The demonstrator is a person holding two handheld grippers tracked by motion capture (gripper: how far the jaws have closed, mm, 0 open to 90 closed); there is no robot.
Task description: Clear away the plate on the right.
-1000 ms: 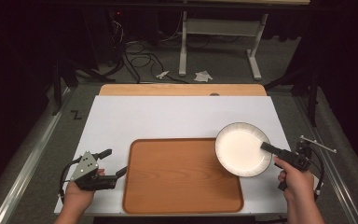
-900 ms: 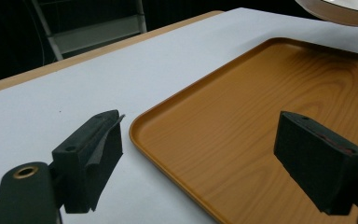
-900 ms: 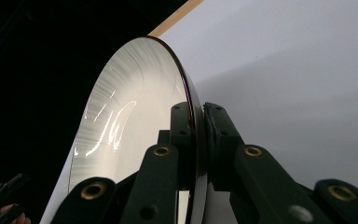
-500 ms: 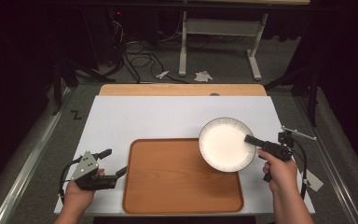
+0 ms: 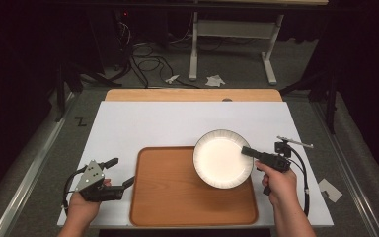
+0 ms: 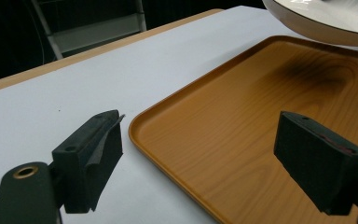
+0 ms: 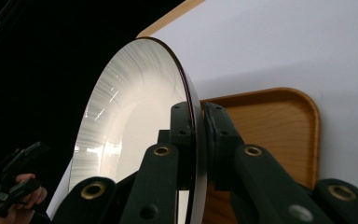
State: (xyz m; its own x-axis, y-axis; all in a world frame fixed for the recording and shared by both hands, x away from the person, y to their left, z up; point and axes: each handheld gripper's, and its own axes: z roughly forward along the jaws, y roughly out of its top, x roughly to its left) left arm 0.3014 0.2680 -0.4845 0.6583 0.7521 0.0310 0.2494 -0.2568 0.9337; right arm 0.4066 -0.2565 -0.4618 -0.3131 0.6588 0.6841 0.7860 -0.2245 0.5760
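Right gripper (image 5: 246,151) clamped on rim of plate (image 5: 221,159), held above tray (image 5: 177,197)'s far right corner; left gripper (image 5: 123,173) open, empty; thin edge grip risks plate pivoting or slipping.

The plate (image 5: 222,159) is gleaming like glazed white ceramic; the tray (image 5: 177,192) is showing smooth, satin wood grain; the matt white sheet (image 5: 143,123) is looking papery.

Black "Z" mark (image 5: 80,121) on grey floor left of table; nothing else legible.
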